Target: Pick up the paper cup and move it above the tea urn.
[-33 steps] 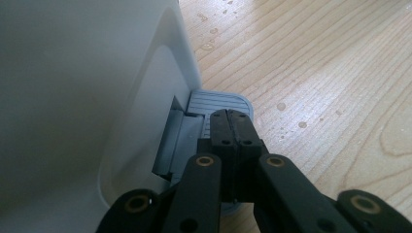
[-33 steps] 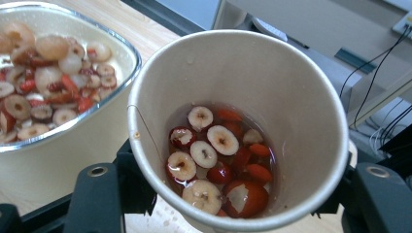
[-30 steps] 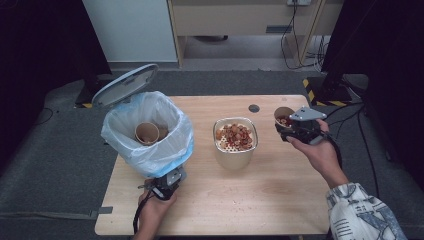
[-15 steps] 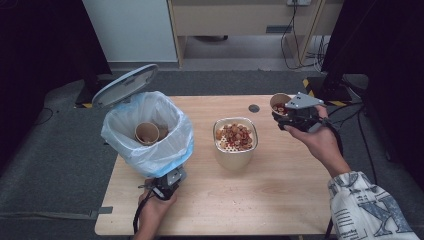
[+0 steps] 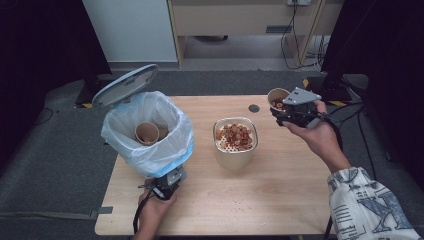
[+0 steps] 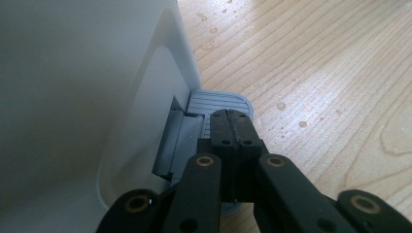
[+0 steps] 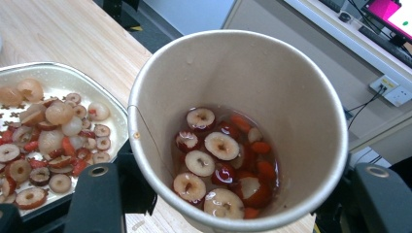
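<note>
The paper cup (image 7: 238, 131) sits upright between the jaws of the right hand-held gripper (image 5: 292, 111), which grasps it by the wall, lifted clear of the worktop (image 5: 280, 200) near its far right corner. Inside lie sliced red dates and other bits of fruit (image 7: 221, 170) in a little liquid. The cup's long axis is close to vertical, mouth up, so nothing spills yet.

The strainer tub (image 5: 235, 142), already heaped with the same fruit, stands toward the middle of the worktop, to the left of the cup in the high view and nearer the person; in the right gripper view its rim shows just below and beside the cup. My judgement is that the next move is a short carry leftward over that tub, then a tilt of the cup's mouth toward it. Bare wood lies between them.

Farther left, the bin (image 5: 147, 132) with its plastic liner holds a used cup (image 5: 147, 133), lid (image 5: 125, 85) raised. The left hand-held gripper (image 6: 232, 127) is clenched shut, pressing the bin's pedal (image 6: 221, 103) at the near edge.
</note>
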The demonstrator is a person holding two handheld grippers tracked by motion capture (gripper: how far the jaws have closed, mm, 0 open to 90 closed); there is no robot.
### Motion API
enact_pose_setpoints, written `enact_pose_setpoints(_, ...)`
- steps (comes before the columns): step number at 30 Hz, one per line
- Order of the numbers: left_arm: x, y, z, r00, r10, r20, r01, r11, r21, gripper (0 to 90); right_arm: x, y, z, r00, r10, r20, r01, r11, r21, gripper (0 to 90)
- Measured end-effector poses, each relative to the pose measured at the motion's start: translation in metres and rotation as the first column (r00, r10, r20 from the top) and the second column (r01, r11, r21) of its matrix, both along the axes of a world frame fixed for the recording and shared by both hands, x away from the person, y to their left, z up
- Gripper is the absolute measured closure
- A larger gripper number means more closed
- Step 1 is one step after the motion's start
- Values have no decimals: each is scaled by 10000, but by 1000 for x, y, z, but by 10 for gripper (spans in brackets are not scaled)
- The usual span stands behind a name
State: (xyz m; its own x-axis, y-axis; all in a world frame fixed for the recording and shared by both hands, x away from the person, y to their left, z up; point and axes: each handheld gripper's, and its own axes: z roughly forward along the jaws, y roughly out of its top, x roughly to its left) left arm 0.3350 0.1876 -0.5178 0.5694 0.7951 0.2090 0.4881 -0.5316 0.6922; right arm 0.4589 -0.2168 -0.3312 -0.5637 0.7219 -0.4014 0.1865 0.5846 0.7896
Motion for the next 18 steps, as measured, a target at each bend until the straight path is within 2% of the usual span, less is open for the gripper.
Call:
enact_pose_setpoints(4,0,0,0,10000,-1,-2,1,10000,-4,891,2,3,3,10000,-75,56,75,10000,0,358)
enact_pose_setpoints(8,0,0,0,10000,3,-5,-3,10000,-18,891,0,9,5,9996,246,104,-244,9996,-125,358)
enact_pose_setpoints(18,0,0,0,10000,4,-5,-4,10000,-22,891,1,17,9,9989,452,158,-447,9986,-287,357)
